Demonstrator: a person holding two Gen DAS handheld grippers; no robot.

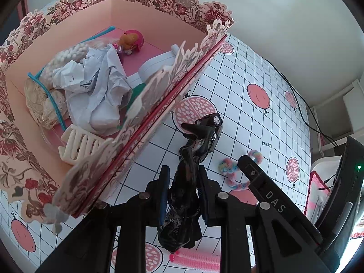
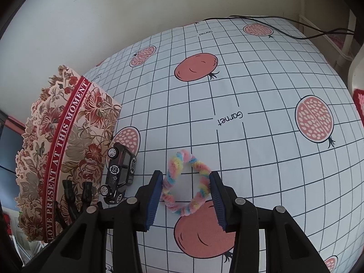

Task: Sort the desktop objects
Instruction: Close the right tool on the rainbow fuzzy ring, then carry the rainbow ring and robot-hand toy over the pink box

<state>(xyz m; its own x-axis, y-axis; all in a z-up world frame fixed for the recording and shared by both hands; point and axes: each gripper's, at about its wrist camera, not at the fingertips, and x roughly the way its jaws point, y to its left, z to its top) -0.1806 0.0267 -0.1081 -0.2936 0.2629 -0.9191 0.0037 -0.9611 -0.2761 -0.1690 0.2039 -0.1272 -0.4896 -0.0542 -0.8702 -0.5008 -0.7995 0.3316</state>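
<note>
My right tongs stand wide open around the fluffy rainbow ring, a twisted pipe-cleaner loop lying flat on the tablecloth. The blue pads sit just outside the loop on either side, very near it or barely touching; I cannot tell which. From my left camera the same ring shows partly behind the right tongs.

My left tongs are closed narrow on a black crumpled bag, pinched between the pads and raised above the cloth, with its twisted top reaching forward over a small black toy car. In the right view that car lies tipped on its side, just beside the wall of the floral box.

The box has pink walls with a cut flower edge and a red band of white lettering. Inside it lie crumpled white paper, a little doll with a pink helmet, a clear bag of white beads, a cream comb and a white bottle.

A pink ribbed roller lies on the cloth below the left tongs. A black cable runs along the far edge of the table.
</note>
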